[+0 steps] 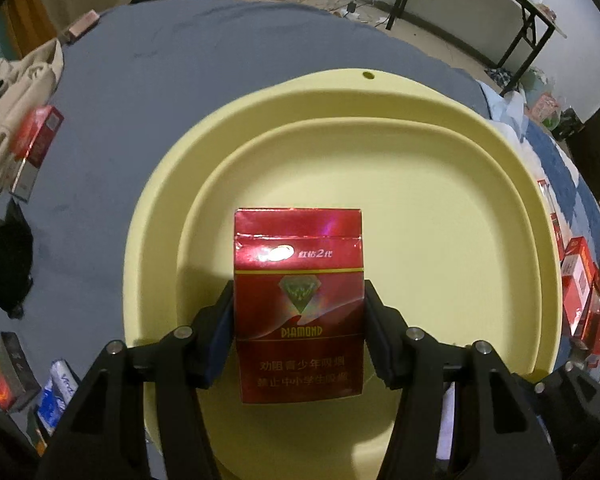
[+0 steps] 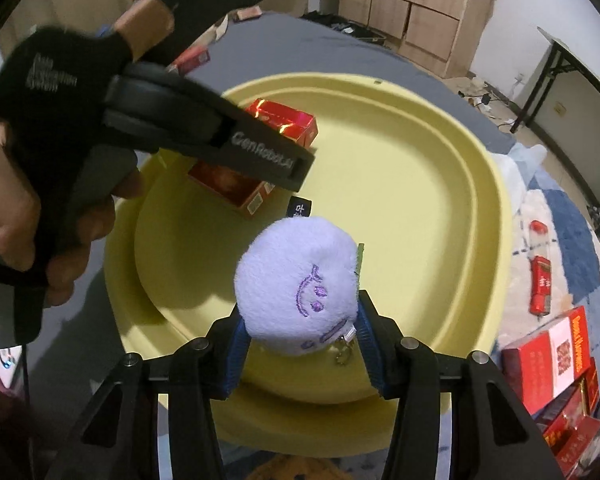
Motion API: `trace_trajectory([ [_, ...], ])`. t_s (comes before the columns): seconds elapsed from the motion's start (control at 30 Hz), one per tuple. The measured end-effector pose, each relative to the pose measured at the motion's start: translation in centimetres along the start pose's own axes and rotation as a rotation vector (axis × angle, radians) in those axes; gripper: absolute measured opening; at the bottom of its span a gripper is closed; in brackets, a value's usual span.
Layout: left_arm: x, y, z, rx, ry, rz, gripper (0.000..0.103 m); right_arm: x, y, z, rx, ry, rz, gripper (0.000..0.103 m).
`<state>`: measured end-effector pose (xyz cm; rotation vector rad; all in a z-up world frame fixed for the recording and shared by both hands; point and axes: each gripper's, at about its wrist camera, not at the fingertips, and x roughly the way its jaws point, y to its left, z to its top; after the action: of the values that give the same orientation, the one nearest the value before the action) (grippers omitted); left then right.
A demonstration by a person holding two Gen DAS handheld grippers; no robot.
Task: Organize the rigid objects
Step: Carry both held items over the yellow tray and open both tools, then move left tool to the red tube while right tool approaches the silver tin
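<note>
Red Diamond cigarette pack [image 1: 299, 304] sits clamped in the left gripper's [image 1: 299, 328] jaws above the yellow basin [image 1: 532, 208]. Beside it, the right gripper's [image 2: 300, 344] jaws squeeze a lavender plush pouch [image 2: 298, 286] over the basin's near rim.

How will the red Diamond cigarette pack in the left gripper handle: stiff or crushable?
The red cigarette pack looks like thin card with a torn lid edge, so probably light and crushable. Its glossy faces may slip between the left gripper pads.

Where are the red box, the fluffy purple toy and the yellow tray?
red box [image 1: 298, 304], left wrist view, front face.
purple toy [image 2: 296, 284], right wrist view, fuzzy front.
yellow tray [image 1: 440, 216], left wrist view, bare floor.
</note>
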<state>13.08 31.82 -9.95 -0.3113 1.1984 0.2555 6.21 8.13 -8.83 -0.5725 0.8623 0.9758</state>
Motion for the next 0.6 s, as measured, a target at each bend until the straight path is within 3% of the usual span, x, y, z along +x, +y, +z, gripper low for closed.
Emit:
trace_trajectory([
  [0.23,-0.5,0.2,-0.7,-0.027,-0.018,-0.065,0.077,0.8,0.1,0.4,0.035,-0.009,-0.005,0.057],
  [0.3,-1.0,0.2,-0.7,-0.030,-0.021,-0.083,0.084,-0.3,0.1,0.0,0.039,-0.025,-0.009,0.067],
  [0.37,-2.3,0.4,-0.5,-0.053,-0.057,-0.108,0.095,-1.5,-0.2,-0.1,0.065,-0.065,0.005,0.087],
  [0.43,-4.2,0.2,-0.3,-0.066,-0.112,-0.133,0.103,-3.3,-0.9,-0.1,0.100,-0.109,0.002,0.092],
  [0.6,-9.1,-3.1,-0.1,0.002,-0.213,-0.158,0.103,-9.9,-4.0,-1.9,0.225,-0.226,-0.016,0.102],
])
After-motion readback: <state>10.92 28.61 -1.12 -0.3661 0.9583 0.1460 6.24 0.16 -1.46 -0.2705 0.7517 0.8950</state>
